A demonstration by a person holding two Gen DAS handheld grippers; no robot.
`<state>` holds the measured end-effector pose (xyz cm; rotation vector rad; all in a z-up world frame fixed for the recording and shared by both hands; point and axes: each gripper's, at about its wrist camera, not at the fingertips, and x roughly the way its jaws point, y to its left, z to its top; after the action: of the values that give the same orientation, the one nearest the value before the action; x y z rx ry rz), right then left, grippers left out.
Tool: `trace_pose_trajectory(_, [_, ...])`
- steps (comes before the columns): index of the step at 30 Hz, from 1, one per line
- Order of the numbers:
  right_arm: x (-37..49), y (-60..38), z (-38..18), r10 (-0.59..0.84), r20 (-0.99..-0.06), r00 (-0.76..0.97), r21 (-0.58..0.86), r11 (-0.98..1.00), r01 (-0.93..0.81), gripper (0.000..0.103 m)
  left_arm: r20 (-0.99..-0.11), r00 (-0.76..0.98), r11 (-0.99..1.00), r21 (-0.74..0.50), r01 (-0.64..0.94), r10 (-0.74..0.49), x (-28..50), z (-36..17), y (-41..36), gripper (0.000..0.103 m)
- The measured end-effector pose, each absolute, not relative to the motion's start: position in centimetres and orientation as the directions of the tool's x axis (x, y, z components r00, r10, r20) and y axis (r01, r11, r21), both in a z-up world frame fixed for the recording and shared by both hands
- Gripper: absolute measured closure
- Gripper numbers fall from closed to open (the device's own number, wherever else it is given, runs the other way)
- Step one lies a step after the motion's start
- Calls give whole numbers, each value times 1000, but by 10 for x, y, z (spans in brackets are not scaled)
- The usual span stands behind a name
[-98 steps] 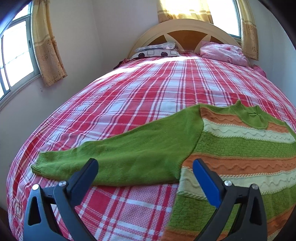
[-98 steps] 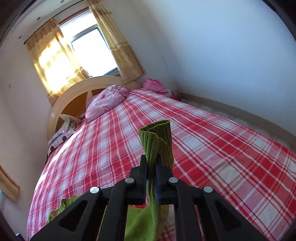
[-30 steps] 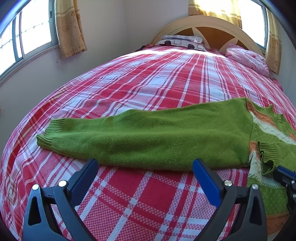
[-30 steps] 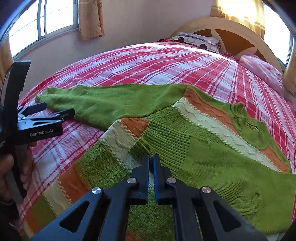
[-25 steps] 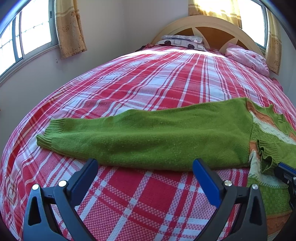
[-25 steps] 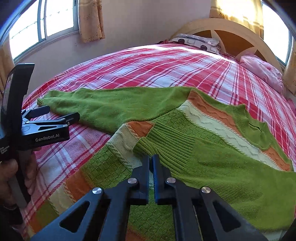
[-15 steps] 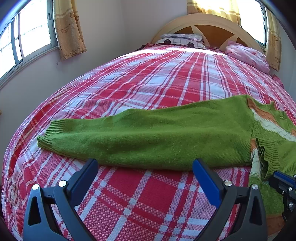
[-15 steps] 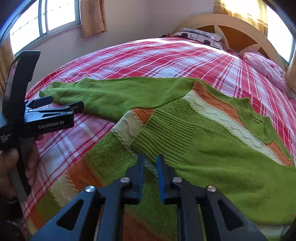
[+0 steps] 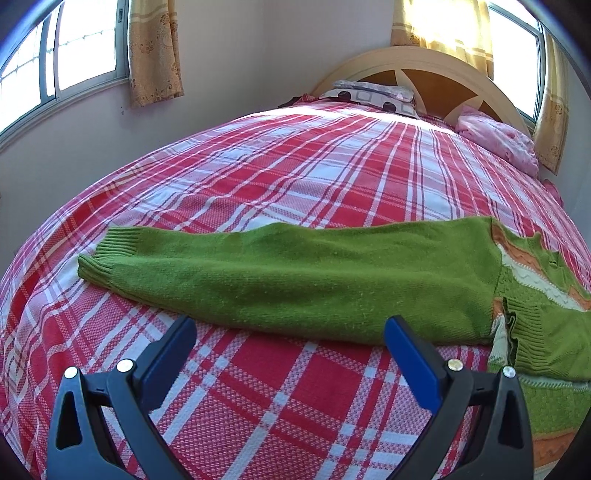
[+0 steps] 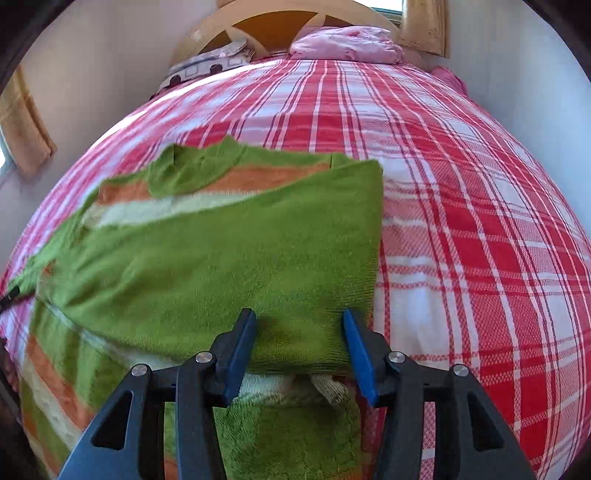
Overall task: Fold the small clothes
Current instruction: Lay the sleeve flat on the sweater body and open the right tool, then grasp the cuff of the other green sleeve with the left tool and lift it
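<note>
My right gripper (image 10: 300, 345) has just been opening its jaws, and now they stand about half apart with nothing pinched between them. A moment ago they were clamped on the ribbed cuff of the sweater's right sleeve; that sleeve (image 10: 236, 266) is now laid across the striped body of the sweater (image 10: 62, 373), which lies flat on the plaid bedspread (image 10: 461, 229), well short of the headboard (image 10: 280, 27). The gripper has also swung over to the sweater's right edge, on the side away from the window curtain (image 10: 22, 122), and hovers at the fold line there. My left gripper (image 9: 290, 352) is spread wide and empty above the bedspread, just on the near side of the sweater's left sleeve (image 9: 295, 280). That sleeve lies stretched out flat from the body, its cuff (image 9: 107, 258) farthest from the sweater. As I judge it, the first sleeve fold is done and released. The outstretched left sleeve is the obvious next piece to bring in over the body.
</note>
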<state>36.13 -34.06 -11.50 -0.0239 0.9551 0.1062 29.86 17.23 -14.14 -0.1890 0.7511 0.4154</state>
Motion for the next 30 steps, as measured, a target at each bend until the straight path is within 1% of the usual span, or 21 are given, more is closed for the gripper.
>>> trace_pose_trajectory(1, [355, -335, -114, 61, -805, 590, -15, 992, -123, 52, -698, 648, 902, -6, -431, 305, 299, -141, 171, 0])
trace_pose_trajectory(4, [350, -331, -99, 32, -807, 589, -36, 994, -103, 52, -714, 624, 902, 27, -430, 319, 294, -140, 174, 0])
trace_pose_trajectory(6, [343, -320, -83, -5, -762, 647, -89, 991, -97, 52, -715, 621, 898, 20, -440, 321, 283, -136, 184, 0])
trace_pose_trajectory(7, [340, -311, -76, 11, -743, 669, -96, 988, -123, 52, -709, 626, 894, 17, -447, 326, 276, -134, 189, 0])
trace_pose_trajectory(8, [339, -299, -72, 58, -739, 671, -76, 983, -169, 51, -701, 624, 887, 26, -462, 345, 270, -131, 196, 0])
trace_pose_trajectory(10, [343, -267, -72, 176, -751, 637, -6, 962, -273, 48, -692, 607, 866, 52, -498, 391, 260, -129, 213, 0])
trace_pose_trajectory(11, [345, -252, -76, 208, -755, 622, 6, 950, -311, 47, -694, 588, 851, 69, -521, 416, 257, -129, 223, 0])
trace_pose_trajectory(13, [347, -219, -93, 234, -772, 592, -9, 926, -378, 47, -702, 546, 816, 86, -571, 457, 253, -131, 245, 0])
trace_pose_trajectory(14, [348, -201, -108, 237, -800, 552, -13, 912, -410, 47, -712, 529, 801, 78, -594, 462, 250, -133, 256, 0])
trace_pose_trajectory(15, [347, -190, -123, 228, -820, 525, -21, 905, -425, 46, -723, 518, 786, 55, -616, 457, 247, -133, 268, 0])
trace_pose_trajectory(16, [342, -182, -127, 196, -790, 581, -75, 910, -409, 46, -732, 516, 773, 21, -635, 444, 243, -134, 279, 0])
trace_pose_trajectory(18, [333, -177, -129, 173, -769, 616, -112, 911, -396, 45, -735, 526, 748, -39, -663, 428, 235, -134, 295, 0])
trace_pose_trajectory(20, [330, -183, -128, 196, -768, 610, -77, 917, -392, 44, -730, 546, 730, -95, -676, 411, 230, -134, 306, 0])
trace_pose_trajectory(21, [333, -188, -130, 209, -768, 605, -53, 921, -386, 40, -723, 561, 720, -128, -682, 403, 228, -133, 311, 0])
trace_pose_trajectory(24, [336, -194, -131, 224, -765, 603, -26, 926, -376, 38, -732, 592, 685, -241, -688, 337, 227, -138, 326, 0])
trace_pose_trajectory(27, [336, -190, -131, 189, -759, 623, -72, 927, -368, 35, -747, 608, 649, -325, -687, 269, 232, -143, 341, 10])
trace_pose_trajectory(29, [336, -188, -131, 177, -756, 630, -87, 927, -365, 35, -746, 620, 630, -365, -686, 243, 235, -147, 348, 19])
trace_pose_trajectory(30, [336, -189, -131, 177, -755, 631, -87, 927, -364, 34, -749, 621, 621, -378, -686, 231, 237, -149, 350, 21])
